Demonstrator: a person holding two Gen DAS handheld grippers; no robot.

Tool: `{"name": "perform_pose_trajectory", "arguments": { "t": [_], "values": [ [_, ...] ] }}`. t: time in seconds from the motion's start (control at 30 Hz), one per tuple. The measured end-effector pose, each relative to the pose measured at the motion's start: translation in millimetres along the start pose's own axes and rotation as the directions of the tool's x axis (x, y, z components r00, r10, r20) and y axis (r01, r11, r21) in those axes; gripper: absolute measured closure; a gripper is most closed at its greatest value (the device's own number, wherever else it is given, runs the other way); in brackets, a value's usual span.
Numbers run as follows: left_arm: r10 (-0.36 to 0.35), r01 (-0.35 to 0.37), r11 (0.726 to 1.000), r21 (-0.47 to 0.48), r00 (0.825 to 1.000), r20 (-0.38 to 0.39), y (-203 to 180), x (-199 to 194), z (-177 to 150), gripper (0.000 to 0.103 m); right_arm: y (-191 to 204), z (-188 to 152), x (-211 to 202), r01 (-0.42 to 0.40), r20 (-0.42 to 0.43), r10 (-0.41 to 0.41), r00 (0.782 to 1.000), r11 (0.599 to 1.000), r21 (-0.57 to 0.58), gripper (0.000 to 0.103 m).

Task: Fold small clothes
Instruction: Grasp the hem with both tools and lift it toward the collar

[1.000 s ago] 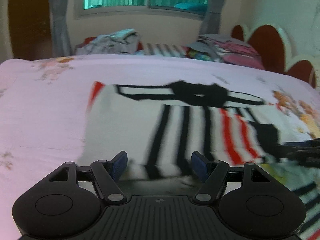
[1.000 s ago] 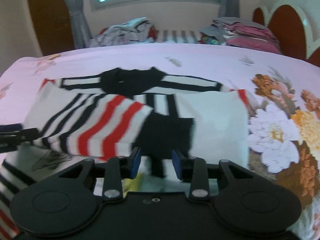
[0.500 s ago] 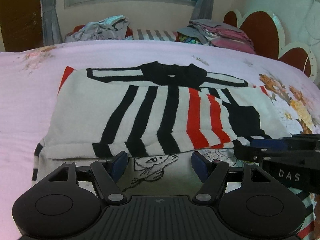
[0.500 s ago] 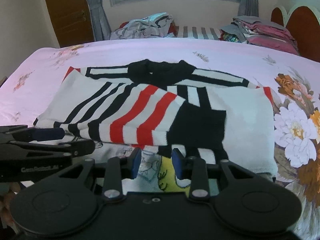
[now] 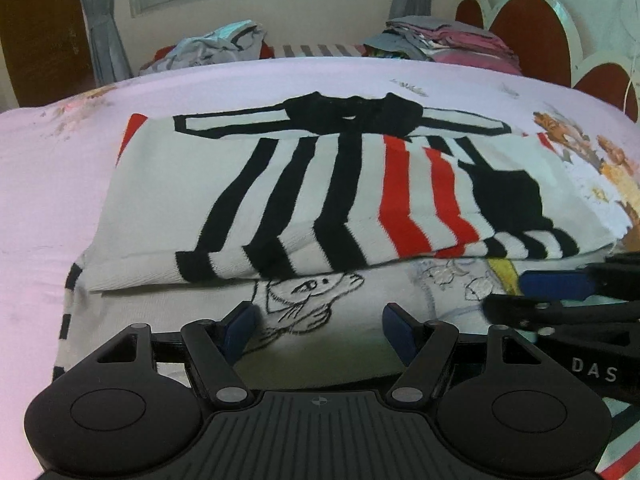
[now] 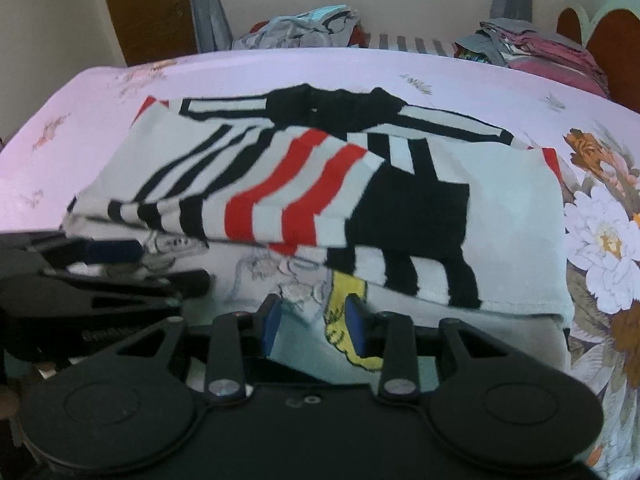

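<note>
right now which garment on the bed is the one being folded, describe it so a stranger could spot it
Start at the pink floral bedsheet. The striped sweater lies flat mid-bed, just ahead of both grippers. Unlike the heaped clothes piles by the window, it is white with black and red stripes and a black collar.

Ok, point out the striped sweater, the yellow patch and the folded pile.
striped sweater (image 5: pixel 404 196), left wrist view, red stripe.
yellow patch (image 6: pixel 343 292), right wrist view, upper part.
folded pile (image 5: pixel 448 40), left wrist view, pink layers.

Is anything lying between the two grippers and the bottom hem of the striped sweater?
Nothing visible. The left gripper and right gripper are both right over the striped sweater's near part, with only its own cloth between the fingers.
</note>
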State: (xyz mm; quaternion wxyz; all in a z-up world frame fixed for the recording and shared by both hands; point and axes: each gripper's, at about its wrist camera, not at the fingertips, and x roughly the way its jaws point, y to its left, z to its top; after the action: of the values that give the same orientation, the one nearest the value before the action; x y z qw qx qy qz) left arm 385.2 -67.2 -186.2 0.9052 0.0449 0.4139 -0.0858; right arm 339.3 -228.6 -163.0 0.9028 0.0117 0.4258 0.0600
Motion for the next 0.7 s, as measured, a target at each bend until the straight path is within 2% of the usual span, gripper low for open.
{"name": "perform_pose_trajectory", "arguments": {
  "t": [0.1,0.2,0.27,0.4,0.57,0.7],
  "values": [
    [0.022,-0.022,1.0,-0.005,1.0,-0.005,6.3,-3.0,-4.7,0.032,-9.7,-8.8,-4.0,0.032,0.005,-0.032,0.999,0.999,-0.043,0.068],
    [0.056,-0.056,0.998,-0.029,0.998,-0.015,17.6,-8.5,-13.1,0.025,-24.7,-15.6,-10.9,0.052,0.012,-0.052,0.999,0.998,-0.044,0.066],
    [0.077,-0.078,0.995,-0.054,0.997,-0.023,27.3,-14.1,-20.9,0.024,-34.5,-20.8,-15.3,0.074,0.014,-0.073,0.997,0.996,-0.043,0.066],
    [0.108,-0.111,0.991,-0.079,0.993,-0.037,38.4,-30.5,-34.1,0.023,-43.3,-25.7,-28.5,0.042,0.012,-0.042,0.999,0.999,0.008,0.067],
    [0.077,-0.078,0.996,-0.045,0.997,-0.025,32.2,-57.9,-44.2,0.023,-12.8,-35.1,-44.0,-0.063,0.011,0.063,0.998,0.997,0.042,0.067],
    [0.027,-0.029,0.999,-0.038,0.999,-0.04,31.3,-66.3,-57.1,0.023,23.7,-48.6,-52.5,-0.08,0.006,0.08,0.997,0.996,0.024,0.067]
  ]
}}
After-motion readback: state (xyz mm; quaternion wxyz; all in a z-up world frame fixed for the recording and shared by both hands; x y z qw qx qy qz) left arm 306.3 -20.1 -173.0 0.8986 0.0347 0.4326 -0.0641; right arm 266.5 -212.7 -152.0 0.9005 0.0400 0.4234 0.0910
